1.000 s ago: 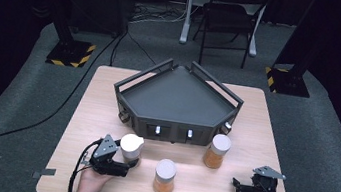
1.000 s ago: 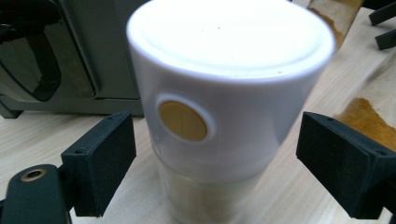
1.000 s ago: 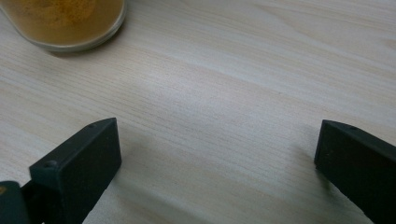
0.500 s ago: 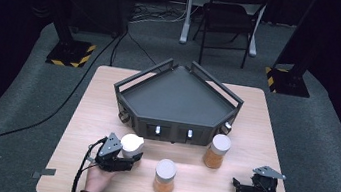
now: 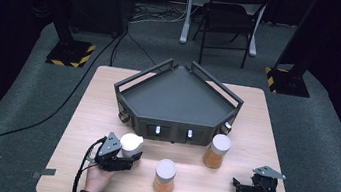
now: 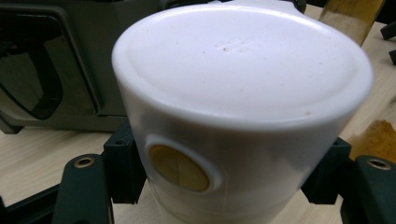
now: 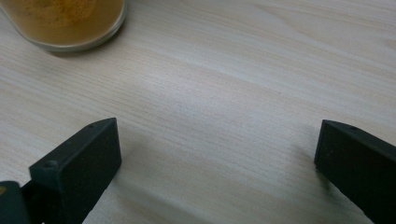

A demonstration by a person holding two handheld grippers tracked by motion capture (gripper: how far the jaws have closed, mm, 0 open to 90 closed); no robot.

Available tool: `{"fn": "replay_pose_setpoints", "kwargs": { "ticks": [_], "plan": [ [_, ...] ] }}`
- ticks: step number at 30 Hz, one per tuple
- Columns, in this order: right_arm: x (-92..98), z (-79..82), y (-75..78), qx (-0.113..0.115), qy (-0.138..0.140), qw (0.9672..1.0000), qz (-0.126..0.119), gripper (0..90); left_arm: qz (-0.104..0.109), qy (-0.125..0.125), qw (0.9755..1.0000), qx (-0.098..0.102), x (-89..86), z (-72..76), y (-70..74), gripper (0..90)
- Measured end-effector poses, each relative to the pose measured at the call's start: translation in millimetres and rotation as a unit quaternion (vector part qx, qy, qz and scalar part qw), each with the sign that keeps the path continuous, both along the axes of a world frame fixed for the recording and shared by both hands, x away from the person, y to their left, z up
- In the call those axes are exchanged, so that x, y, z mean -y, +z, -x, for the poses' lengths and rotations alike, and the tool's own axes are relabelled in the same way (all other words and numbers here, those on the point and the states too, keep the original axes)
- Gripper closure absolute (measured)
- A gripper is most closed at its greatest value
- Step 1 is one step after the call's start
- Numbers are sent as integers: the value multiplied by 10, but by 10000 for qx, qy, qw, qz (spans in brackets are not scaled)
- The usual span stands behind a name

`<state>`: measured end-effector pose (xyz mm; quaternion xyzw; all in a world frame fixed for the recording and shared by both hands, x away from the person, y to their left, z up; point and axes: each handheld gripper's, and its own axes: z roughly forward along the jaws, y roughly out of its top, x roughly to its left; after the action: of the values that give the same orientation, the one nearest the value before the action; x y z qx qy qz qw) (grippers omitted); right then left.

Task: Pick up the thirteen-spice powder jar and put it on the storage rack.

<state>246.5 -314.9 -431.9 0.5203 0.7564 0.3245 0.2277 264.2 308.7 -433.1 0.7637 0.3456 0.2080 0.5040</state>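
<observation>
The left gripper (image 5: pixel 125 156) is clamping a white-capped jar (image 5: pixel 131 144), its jaws having just been closing until the pads are now pressing on the two sides of the cap. In the left gripper view the jar (image 6: pixel 243 107) is sitting right between those black jaws, upright or nearly so, with its long axis running up from the table (image 5: pixel 78 128). It is standing just in front of the dark tray (image 5: pixel 178 97), off the tray's front-left corner, so the tray is lying ahead of the jaws and slightly to their right.

The right gripper (image 5: pixel 242 188) is resting with its jaws wide apart and nothing between them, well out from the tray's front-right corner; its own view is looking down on bare wood.

Two more jars of orange powder are standing in front of the tray: a middle jar (image 5: pixel 165 176) farther out from the front wall, and a right jar (image 5: pixel 217 151) just off the tray's front-right side.

The left hand is plainly the nearer one to the gripped jar. Any lift toward the tray will probably need to go up first, since the tray's front wall is standing between jar and tray floor.
</observation>
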Motion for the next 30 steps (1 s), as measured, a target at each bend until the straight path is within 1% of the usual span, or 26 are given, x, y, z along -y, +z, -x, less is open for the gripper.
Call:
{"fn": "replay_pose_setpoints", "kwargs": {
  "ticks": [2,4,6,9,15,18,20,21,23,26,27,29,30],
  "plan": [
    [0,0,0,-1,0,10000,0,0,93,37,9999,-28,-24,-5,31,305],
    [0,0,0,-1,0,10000,0,0,109,33,9999,-46,-33,-11,59,305],
    [0,0,0,-1,-1,10000,0,0,46,20,10000,-10,-31,-11,134,305],
    [0,0,0,-1,0,10000,0,0,-27,42,10000,-35,-30,-17,249,305],
    [0,0,0,-1,0,10000,0,0,-85,89,9999,-25,-36,-36,420,306],
    [0,0,0,-1,-1,10000,-1,0,-62,70,9999,-67,-50,-72,494,306],
    [0,0,0,0,0,10000,0,0,-89,82,9999,-37,-35,-81,547,306],
    [0,0,0,-1,0,10000,0,0,-134,68,9999,-35,-27,-102,612,306],
    [0,0,0,-1,0,10000,1,0,-143,53,9999,-30,-27,-112,639,306],
    [0,0,0,-1,-1,10000,-1,0,-198,34,9998,-30,-13,-138,727,306],
    [0,0,0,-1,-1,10000,0,0,-222,11,9997,-45,-4,-167,791,306],
    [0,0,0,-1,0,10000,0,0,-234,-4,9997,-46,-2,-176,812,306],
    [0,0,0,-1,-1,10000,0,0,-248,-31,9997,-30,7,-190,861,306]
  ]
}}
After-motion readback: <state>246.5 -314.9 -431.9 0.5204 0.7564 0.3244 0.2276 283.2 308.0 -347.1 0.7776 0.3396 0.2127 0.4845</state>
